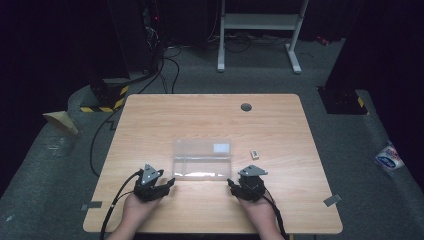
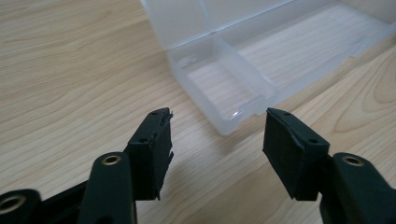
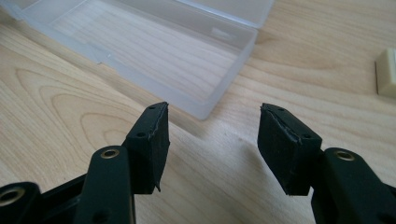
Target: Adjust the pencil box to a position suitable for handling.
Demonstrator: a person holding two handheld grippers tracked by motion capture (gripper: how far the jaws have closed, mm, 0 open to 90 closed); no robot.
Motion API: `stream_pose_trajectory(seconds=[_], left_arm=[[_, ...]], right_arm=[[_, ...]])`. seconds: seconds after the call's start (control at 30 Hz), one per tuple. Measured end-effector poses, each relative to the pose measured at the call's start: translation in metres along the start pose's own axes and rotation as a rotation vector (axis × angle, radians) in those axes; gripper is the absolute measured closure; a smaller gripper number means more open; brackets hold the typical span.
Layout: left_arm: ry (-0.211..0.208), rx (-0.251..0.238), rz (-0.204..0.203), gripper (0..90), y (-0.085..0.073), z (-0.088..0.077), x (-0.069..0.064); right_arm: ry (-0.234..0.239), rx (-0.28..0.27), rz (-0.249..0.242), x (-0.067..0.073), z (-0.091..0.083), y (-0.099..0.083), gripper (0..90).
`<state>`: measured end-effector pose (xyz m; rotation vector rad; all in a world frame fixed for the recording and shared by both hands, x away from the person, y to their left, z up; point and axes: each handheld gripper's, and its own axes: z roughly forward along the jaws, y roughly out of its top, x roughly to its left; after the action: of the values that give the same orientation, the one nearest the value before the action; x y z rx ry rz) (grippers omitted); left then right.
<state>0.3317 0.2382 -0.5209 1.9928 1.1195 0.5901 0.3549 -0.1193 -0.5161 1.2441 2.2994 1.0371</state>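
A clear plastic box [image 1: 202,159] lies open on the wooden table [image 1: 150,120], its lid folded back flat and nothing inside. My left gripper [image 1: 169,184] rests by the box's near left corner [image 2: 224,125], jaws open with only bare table between them. My right gripper [image 1: 231,184] sits by the near right corner [image 3: 205,109], also open and holding nothing. A small cream block [image 1: 255,154] lies just right of the box, and again at the right edge of the right gripper view [image 3: 386,72]. Each gripper is held by a hand near the front edge.
A grey round cap [image 1: 246,107] is set into the table near its far edge. Beyond the table stand a white frame [image 1: 260,30] and cables on the dark floor. Tape marks [image 1: 332,200] sit at the table's front corners.
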Motion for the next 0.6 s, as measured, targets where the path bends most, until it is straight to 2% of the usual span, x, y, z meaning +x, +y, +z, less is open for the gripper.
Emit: stream_pose_trajectory(seconds=[0.07,0.2,0.23,0.27,0.33,0.37,0.47,0.5,0.6], left_arm=[[0.008,0.009,-0.002,38.7,-0.004,-0.004,0.008],[0.025,0.023,-0.007,36.9,-0.011,-0.008,0.018],[0.027,0.035,-0.012,36.9,-0.014,-0.010,0.021],[0.033,0.049,-0.039,36.0,-0.018,-0.013,0.028],[0.030,0.052,-0.042,35.3,-0.019,-0.015,0.030],[0.054,0.059,-0.041,35.2,-0.022,-0.020,0.037],[0.071,0.066,-0.042,34.6,-0.026,-0.024,0.044],[0.091,0.069,-0.051,34.6,-0.030,-0.027,0.052],[0.089,0.077,-0.073,34.4,-0.032,-0.030,0.059]], right_arm=[[0.012,0.007,0.012,-0.004,-0.001,-0.002,42.7],[0.003,-0.001,0.011,-0.006,-0.003,-0.006,42.7],[0.001,-0.007,0.004,-0.008,-0.004,-0.007,42.8],[0.009,-0.002,0.019,-0.010,-0.005,-0.009,42.9],[0.010,-0.001,0.023,-0.011,-0.006,-0.010,42.8],[0.012,-0.006,0.024,-0.014,-0.008,-0.012,42.7],[-0.001,0.002,0.018,-0.017,-0.011,-0.015,41.5],[-0.005,0.008,0.024,-0.018,-0.012,-0.016,41.7],[-0.012,0.001,0.032,-0.020,-0.015,-0.019,43.4]])
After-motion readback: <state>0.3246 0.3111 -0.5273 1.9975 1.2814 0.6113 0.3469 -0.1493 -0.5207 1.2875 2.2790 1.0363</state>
